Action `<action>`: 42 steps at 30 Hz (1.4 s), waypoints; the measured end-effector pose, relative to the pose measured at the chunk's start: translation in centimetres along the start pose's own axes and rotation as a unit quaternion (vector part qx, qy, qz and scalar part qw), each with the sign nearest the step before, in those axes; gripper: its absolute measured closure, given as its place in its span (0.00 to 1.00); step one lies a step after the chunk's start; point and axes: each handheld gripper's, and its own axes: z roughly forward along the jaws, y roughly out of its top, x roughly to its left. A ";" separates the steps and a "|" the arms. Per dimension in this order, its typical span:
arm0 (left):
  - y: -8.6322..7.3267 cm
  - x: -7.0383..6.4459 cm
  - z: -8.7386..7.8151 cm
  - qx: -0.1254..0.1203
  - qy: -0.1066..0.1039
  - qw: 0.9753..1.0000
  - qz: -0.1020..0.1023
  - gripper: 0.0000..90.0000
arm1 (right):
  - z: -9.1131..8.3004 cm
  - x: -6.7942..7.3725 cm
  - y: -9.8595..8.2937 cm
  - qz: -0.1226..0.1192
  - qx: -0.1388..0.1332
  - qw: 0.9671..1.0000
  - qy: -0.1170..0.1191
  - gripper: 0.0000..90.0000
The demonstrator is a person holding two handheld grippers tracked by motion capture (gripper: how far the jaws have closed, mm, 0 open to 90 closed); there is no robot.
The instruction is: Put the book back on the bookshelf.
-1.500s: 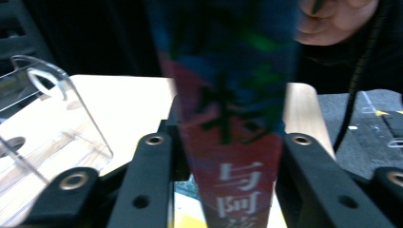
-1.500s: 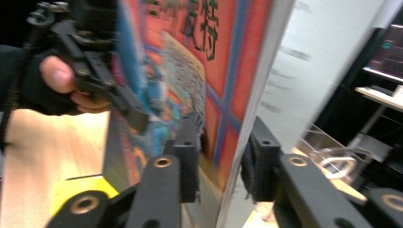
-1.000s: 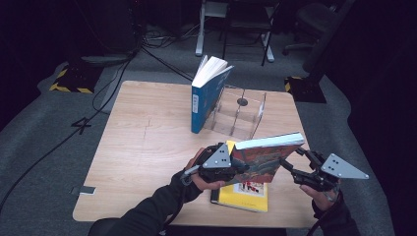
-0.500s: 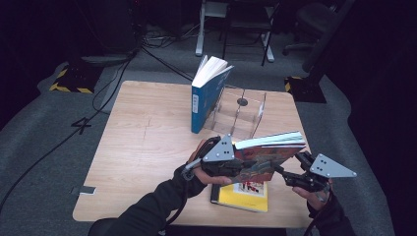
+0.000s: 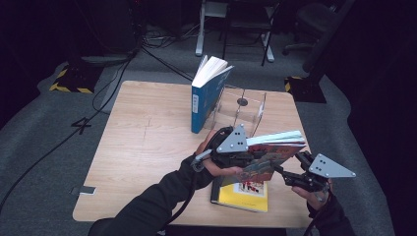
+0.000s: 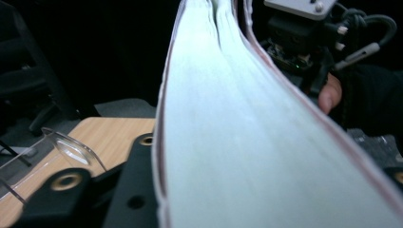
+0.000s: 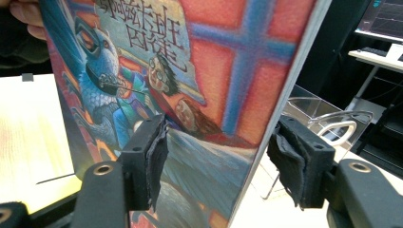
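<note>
High view: I am holding the illustrated book in the air above the yellow book, which is lying flat on the table near its front edge. My left gripper is meeting the illustrated book at its left end. My right gripper is sitting at the book's lower right corner. Behind the illustrated book a clear acrylic stand is standing, with a blue book propped upright against the stand's left side.

Left gripper view: the page edges of the illustrated book are running up between my black jaws, which are pinching the book. My right gripper is showing beyond the book.

Right gripper view: my jaws are standing spread, one pad in front of the illustrated cover, the other pad clear of the book's edge. The clear stand is lying behind the book.
</note>
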 end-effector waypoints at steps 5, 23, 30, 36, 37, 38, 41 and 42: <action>0.4 0.1 -0.1 0.012 -0.008 1.000 -0.005 0.79 | 0.0 0.0 0.0 0.001 0.000 1.000 0.000 0.44; 1.2 1.8 0.2 0.022 0.028 0.999 -0.017 0.82 | -1.2 -1.2 -0.7 0.010 0.018 1.000 -0.013 0.45; 0.9 3.4 -1.1 0.008 0.054 0.998 -0.026 0.82 | -1.0 -1.4 -1.2 0.011 0.029 0.999 -0.014 0.45; 1.1 4.9 -3.1 -0.010 0.096 0.995 -0.039 0.82 | -0.9 -1.5 -1.4 0.012 0.033 0.999 -0.015 0.45; 1.1 5.5 -3.6 -0.012 0.114 0.993 -0.043 0.82 | -0.9 -1.5 -1.4 0.013 0.034 0.999 -0.015 0.45; 1.1 5.5 -3.6 -0.012 0.114 0.993 -0.043 0.82 | -0.9 -1.5 -1.4 0.013 0.034 0.999 -0.015 0.45; 0.8 6.4 -4.3 -0.012 0.145 0.988 -0.053 0.82 | -0.9 -1.5 -1.5 0.012 0.038 0.999 -0.015 0.45; 0.8 6.4 -4.3 -0.012 0.145 0.988 -0.053 0.82 | -0.9 -1.5 -1.5 0.012 0.038 0.999 -0.015 0.45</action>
